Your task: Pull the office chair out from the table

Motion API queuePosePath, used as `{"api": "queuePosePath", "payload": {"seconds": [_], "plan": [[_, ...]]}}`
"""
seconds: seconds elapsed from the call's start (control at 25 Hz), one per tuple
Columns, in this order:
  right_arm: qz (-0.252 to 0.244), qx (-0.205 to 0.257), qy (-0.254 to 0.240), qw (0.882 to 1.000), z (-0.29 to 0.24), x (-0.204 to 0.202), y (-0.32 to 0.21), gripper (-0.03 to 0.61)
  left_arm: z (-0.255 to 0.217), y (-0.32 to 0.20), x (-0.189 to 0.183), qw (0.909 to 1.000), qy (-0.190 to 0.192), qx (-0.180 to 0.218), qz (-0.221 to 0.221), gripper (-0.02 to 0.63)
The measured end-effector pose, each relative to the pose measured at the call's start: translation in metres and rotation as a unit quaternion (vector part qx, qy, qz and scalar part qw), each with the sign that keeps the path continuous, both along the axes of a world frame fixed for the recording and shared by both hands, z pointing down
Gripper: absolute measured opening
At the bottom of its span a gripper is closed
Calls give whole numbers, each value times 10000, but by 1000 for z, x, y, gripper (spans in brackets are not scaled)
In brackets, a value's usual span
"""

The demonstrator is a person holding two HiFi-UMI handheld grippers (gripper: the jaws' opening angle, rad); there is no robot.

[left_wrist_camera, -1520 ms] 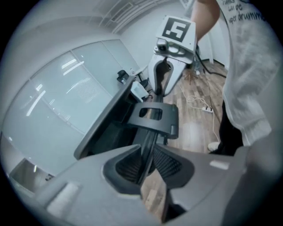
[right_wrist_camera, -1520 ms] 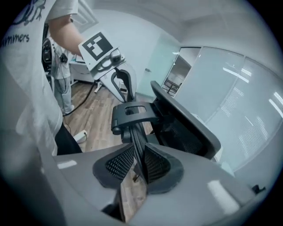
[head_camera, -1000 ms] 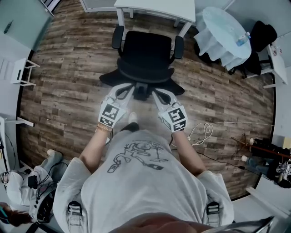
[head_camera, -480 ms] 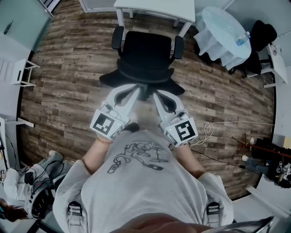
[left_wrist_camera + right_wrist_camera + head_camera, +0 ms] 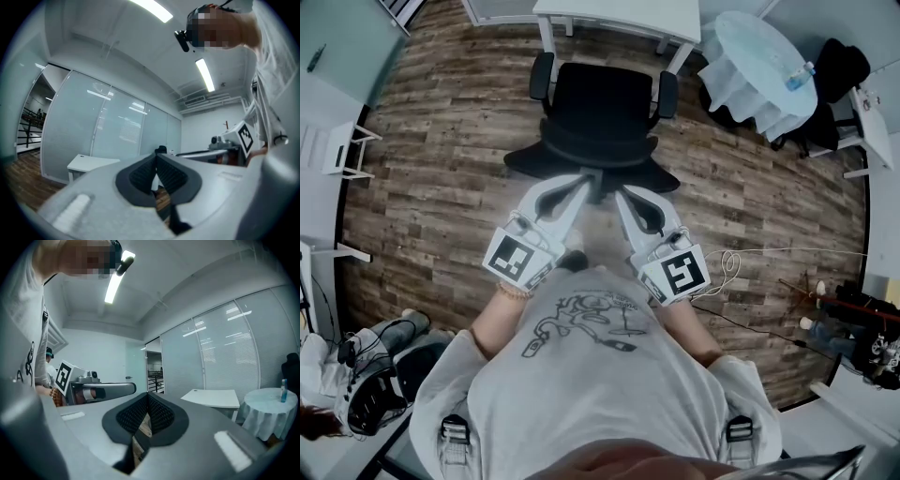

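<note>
Head view: office chair faces table, backrest seemingly toward closed, empty left gripper and right gripper.

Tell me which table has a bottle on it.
The round table draped in a white cloth, right of the office chair, carries the bottle; the rectangular white table behind the chair shows none.

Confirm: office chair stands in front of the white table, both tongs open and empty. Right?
One slip: the left tongs and right tongs are shut, not open; the left gripper view and right gripper view show them closed together, nothing between. Rest holds: office chair in front of the white table, tongs empty.
</note>
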State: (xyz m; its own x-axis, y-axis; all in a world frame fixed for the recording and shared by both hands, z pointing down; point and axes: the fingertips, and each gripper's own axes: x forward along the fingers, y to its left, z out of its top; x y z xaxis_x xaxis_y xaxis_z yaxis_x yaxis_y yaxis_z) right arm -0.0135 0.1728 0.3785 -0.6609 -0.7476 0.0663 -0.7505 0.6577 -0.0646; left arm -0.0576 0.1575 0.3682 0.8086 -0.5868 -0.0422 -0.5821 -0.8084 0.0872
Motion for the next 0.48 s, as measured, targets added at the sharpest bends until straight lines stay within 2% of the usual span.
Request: {"api": "queuePosePath", "payload": {"seconds": [0.48], "plan": [[15,74,75,9999,-3,6,15,6,-3,16,7,10000,45,40,-22,3]]}}
